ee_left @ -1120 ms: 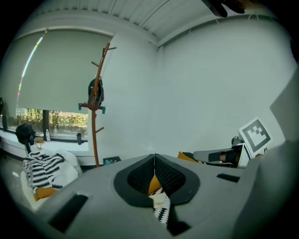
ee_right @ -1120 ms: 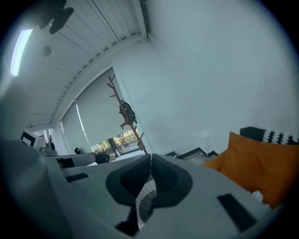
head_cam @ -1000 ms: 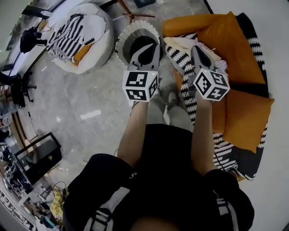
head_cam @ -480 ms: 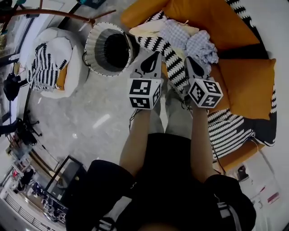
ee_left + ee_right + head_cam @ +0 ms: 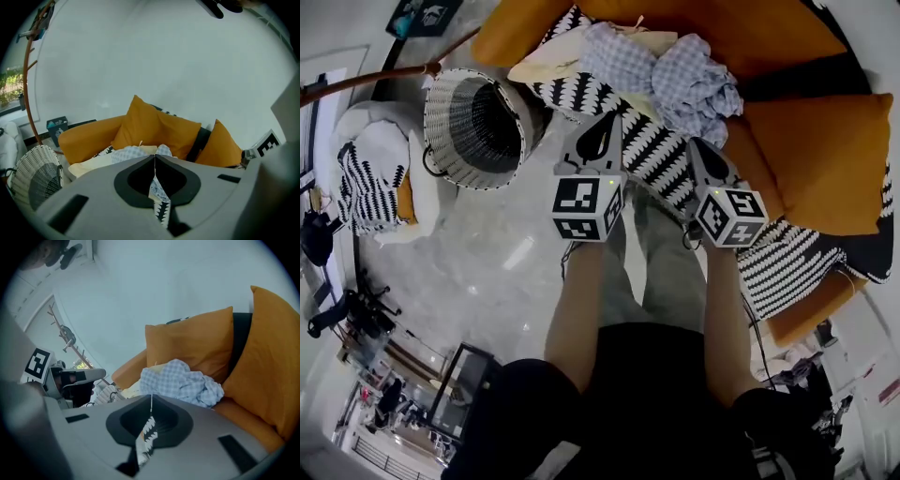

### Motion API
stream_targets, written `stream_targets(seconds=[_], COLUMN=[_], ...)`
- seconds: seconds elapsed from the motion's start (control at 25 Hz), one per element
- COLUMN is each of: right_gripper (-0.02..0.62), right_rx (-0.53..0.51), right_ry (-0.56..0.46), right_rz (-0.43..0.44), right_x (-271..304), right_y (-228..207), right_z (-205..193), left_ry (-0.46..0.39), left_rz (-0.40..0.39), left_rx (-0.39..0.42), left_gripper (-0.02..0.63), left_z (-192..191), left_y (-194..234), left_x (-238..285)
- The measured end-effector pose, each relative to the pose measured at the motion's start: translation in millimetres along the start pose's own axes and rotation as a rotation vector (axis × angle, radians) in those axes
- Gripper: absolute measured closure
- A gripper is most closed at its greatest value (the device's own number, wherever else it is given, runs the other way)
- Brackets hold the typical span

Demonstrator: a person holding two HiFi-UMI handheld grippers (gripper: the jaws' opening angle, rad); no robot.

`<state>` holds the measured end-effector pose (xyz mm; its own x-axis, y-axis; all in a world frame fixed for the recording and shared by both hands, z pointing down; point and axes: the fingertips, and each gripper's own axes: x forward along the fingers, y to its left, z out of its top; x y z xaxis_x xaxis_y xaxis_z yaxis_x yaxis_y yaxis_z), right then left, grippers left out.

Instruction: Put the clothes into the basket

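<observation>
Both the left gripper and the right gripper have their fingers pressed together, with nothing in them. The blue checked clothes lie in a heap on the orange sofa, on top of a black-and-white throw. The white woven basket stands on the floor, just beside the sofa's end.

Shut fingers may only push the cloth around. A small pinch may let a piece slip and fall on the floor. A hanging sleeve may catch the rim and tip the basket.

I count two grippers, one basket, one throw and one heap. I cannot tell how many pieces are in the heap.
</observation>
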<state>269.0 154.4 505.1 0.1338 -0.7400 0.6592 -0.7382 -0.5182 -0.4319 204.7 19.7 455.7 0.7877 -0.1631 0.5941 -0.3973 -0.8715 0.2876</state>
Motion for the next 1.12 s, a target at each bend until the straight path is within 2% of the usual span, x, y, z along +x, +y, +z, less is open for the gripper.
stream_targets(seconds=[0.24,0.44,0.48,0.52,0.56,0.6,0.64,0.8,0.92,1.04,1.12], right_gripper=[0.581,0.58,0.578,0.576,0.537,0.423,0.365,0.338,0.333,0.331,0.333], right_rx=[0.021,0.014,0.011,0.006,0.003,0.006,0.015,0.025,0.011,-0.045,-0.119], right_ry=[-0.011,-0.025,-0.021,-0.013,0.002,0.025,0.051,0.117,0.173,0.213,0.237], right_rz=[-0.113,-0.202,-0.215,-0.225,-0.231,-0.234,-0.237,-0.276,-0.287,-0.292,-0.293], right_x=[11,33,35,37,39,41,44,55,68,78,84], right_y=[-55,-99,-106,-111,-116,-121,-125,-144,-154,-158,-157], right_z=[-24,-38,-40,-43,-46,-51,-56,-70,-78,-82,-82], left_ry=[0.034,0.104,0.122,0.141,0.158,0.171,0.181,0.22,0.262,0.305,0.319], left_rz=[-0.052,-0.122,-0.132,-0.138,-0.137,-0.131,-0.121,-0.086,-0.076,-0.071,-0.065], left_rx=[0.062,0.113,0.114,0.112,0.109,0.106,0.102,0.078,0.072,0.095,0.109], left_gripper=[0.597,0.588,0.547,0.47,0.433,0.417,0.404,0.345,0.33,0.328,0.328], left_z=[-30,-66,-72,-79,-84,-88,-92,-99,-106,-115,-117], left_y=[-17,-27,-29,-30,-31,-30,-28,-18,-15,-17,-17], left_x=[53,104,113,121,129,137,143,167,187,205,216])
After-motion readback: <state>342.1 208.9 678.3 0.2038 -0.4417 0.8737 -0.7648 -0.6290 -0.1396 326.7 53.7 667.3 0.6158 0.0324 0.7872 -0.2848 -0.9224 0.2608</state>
